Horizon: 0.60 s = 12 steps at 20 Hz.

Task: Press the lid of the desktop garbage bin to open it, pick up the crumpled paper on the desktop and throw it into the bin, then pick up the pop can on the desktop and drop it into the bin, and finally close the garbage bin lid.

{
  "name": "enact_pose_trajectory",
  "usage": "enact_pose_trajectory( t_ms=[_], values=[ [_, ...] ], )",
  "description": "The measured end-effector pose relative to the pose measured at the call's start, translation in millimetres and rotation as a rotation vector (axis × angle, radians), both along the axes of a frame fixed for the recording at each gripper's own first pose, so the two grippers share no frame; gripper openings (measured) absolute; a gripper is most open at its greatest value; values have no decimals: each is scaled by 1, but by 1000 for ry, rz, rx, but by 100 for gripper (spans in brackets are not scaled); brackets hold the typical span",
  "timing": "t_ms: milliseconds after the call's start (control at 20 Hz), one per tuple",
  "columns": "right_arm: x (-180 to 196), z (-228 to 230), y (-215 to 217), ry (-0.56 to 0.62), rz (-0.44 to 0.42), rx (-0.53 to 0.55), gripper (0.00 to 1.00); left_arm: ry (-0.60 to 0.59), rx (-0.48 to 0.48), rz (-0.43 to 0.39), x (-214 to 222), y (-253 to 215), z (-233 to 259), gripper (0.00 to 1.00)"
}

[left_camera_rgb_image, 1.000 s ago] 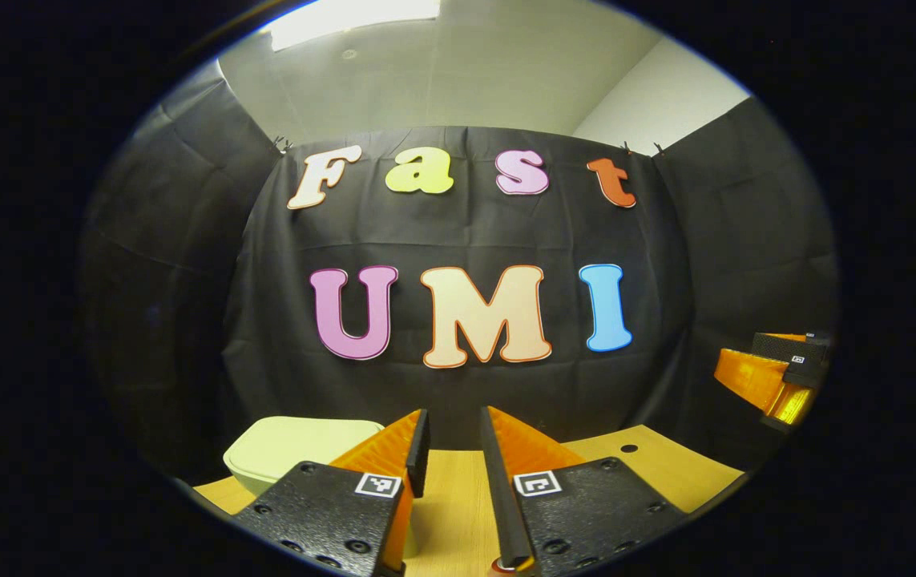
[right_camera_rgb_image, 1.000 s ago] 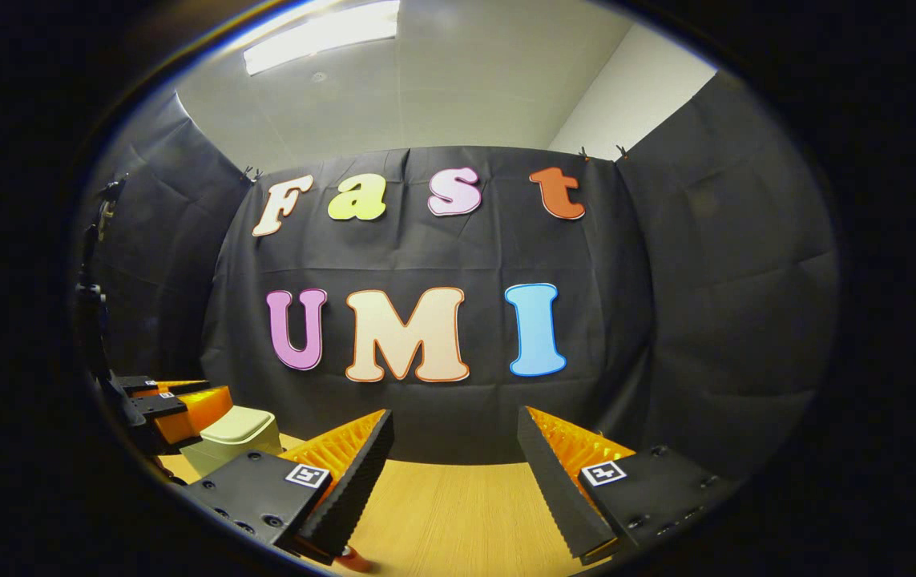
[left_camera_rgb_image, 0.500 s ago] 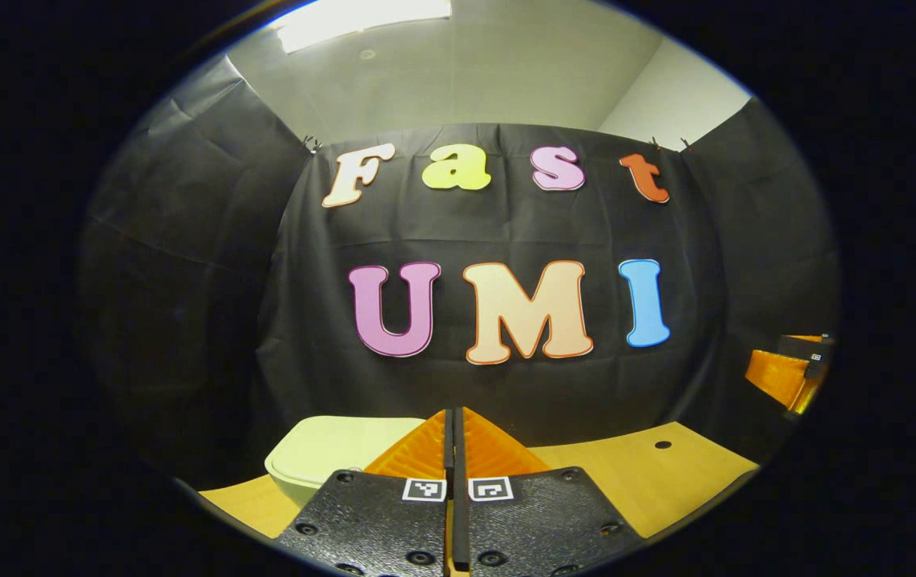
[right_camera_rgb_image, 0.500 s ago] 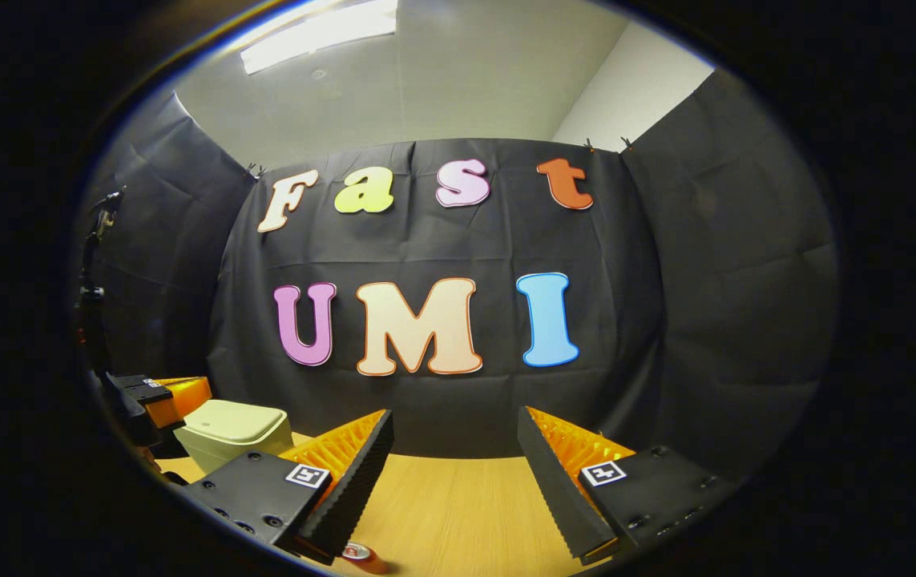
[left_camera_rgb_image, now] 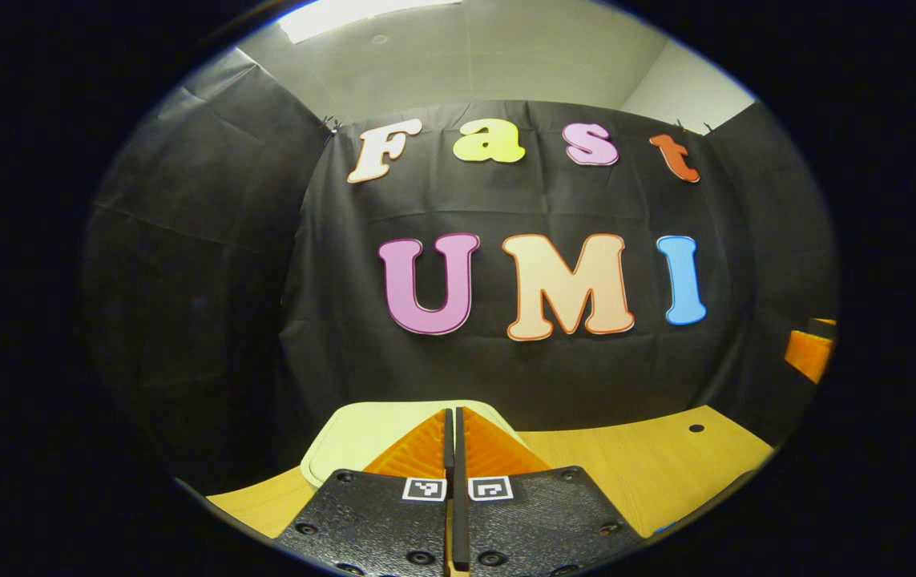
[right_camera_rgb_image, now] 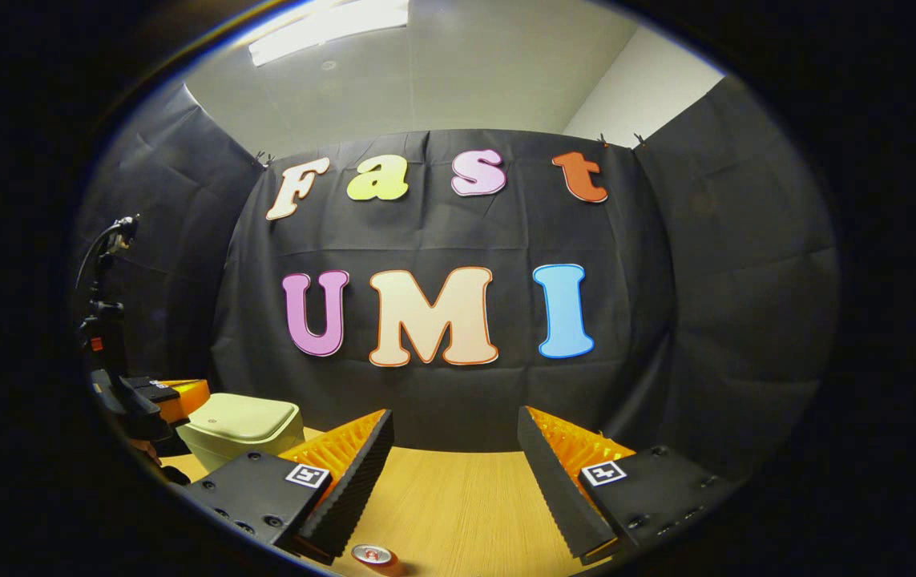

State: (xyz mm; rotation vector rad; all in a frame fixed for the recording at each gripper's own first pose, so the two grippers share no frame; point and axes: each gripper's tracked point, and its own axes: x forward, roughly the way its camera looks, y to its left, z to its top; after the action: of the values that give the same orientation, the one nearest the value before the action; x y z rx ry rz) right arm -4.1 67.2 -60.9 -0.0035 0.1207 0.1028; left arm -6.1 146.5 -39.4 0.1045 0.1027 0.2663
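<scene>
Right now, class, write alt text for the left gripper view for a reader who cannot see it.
The left gripper, fingers closed together, points at the pale green garbage bin, whose lid is down, on a wooden desktop. Black cloth hangs behind.

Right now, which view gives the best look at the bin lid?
The right gripper view: the bin stands whole at the left, its lid down and its top face plain, with the left hand-held gripper beside it. In the left gripper view the lid sits close but that gripper's shut fingers cover its middle.

No legible text or labels.
</scene>
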Motion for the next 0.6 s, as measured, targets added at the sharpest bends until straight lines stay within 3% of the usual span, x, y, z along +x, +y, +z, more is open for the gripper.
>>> enact_pose_trajectory(
  t_ms=[600],
  values=[
    [-1, -10, -2, 32, -19, -43, 98, 113, -56, 35, 11, 23, -54, 0]
  ],
)
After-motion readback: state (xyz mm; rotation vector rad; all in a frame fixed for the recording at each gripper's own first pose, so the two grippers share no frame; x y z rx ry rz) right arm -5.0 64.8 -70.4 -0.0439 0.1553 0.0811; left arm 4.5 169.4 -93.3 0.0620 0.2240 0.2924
